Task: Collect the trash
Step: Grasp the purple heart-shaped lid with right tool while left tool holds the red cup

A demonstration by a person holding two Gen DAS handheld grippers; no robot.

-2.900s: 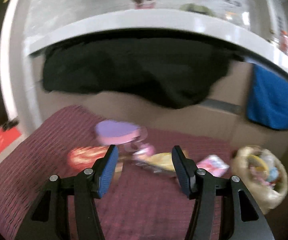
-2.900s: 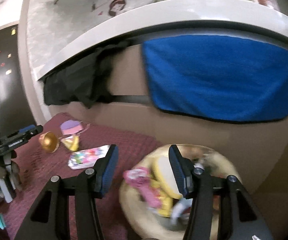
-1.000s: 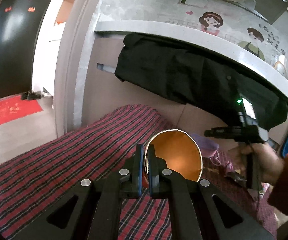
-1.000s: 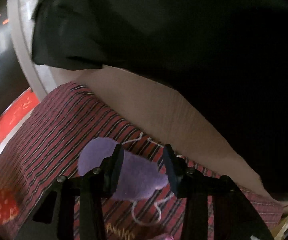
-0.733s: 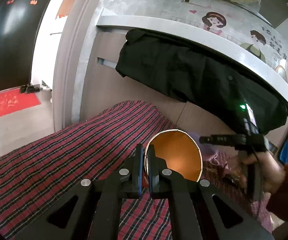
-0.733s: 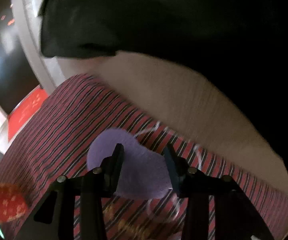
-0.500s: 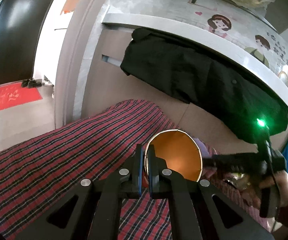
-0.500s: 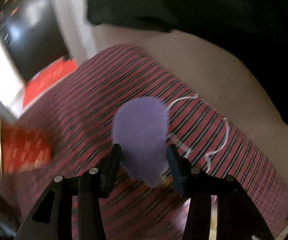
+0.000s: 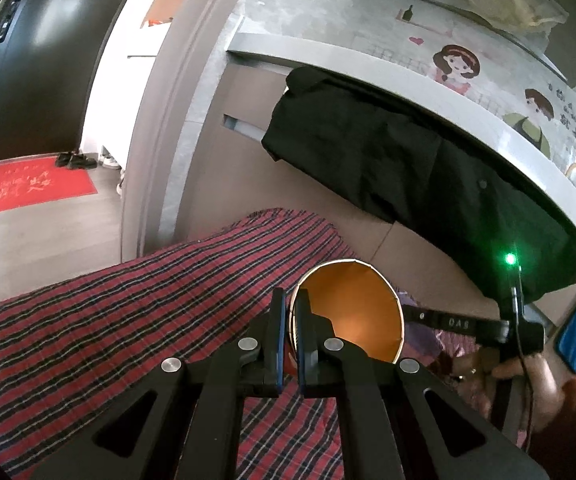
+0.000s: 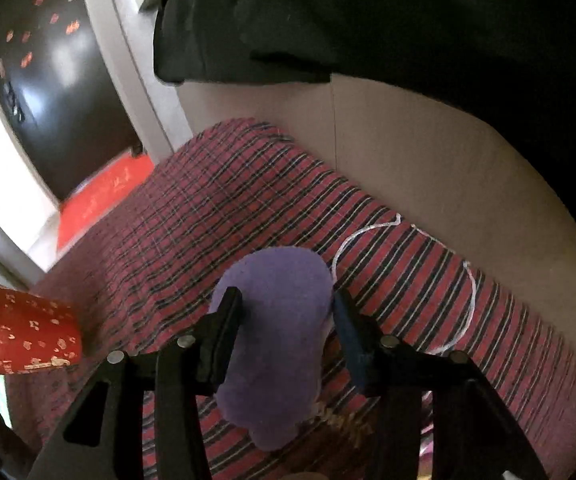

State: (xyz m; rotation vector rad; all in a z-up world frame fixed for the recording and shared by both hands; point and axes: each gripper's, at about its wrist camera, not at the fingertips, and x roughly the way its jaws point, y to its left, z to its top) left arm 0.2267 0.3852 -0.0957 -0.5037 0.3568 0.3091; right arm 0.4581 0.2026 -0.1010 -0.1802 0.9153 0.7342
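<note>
Left wrist view, step: a paper cup (image 9: 353,312) is held lifted above the plaid cloth (image 9: 128,320), so the pick-up is judged done and the carry to a trash place is in hand.
Left wrist view, jaws: the left gripper (image 9: 291,320) is closed almost fully, its jaws pinching the cup's near rim wall between them.
Left wrist view, cup heading: the open mouth is turned toward the camera and a little up, showing the orange inside; its long axis is judged to run away from the camera, toward the far right.
Left wrist view, surroundings: a black garment (image 9: 407,168) is draped over the white ledge (image 9: 487,108) at the far side; the other hand-held device is seen at right.
Right wrist view, step: a purple soft piece (image 10: 276,340) is framed by the right gripper (image 10: 288,320), a grasp being set.
Right wrist view, jaws: held part open, one jaw on each side of the purple piece; firm contact cannot be told.
Right wrist view, piece heading: its long axis runs near to far, the rounded end pointing far; a white string (image 10: 447,280) loops off to its right on the cloth.
Right wrist view, cup: the red outside of the cup (image 10: 28,332) shows at far left.
Next move: full closure on the purple piece is judged needed, then a lift clear of the string's snagging.
</note>
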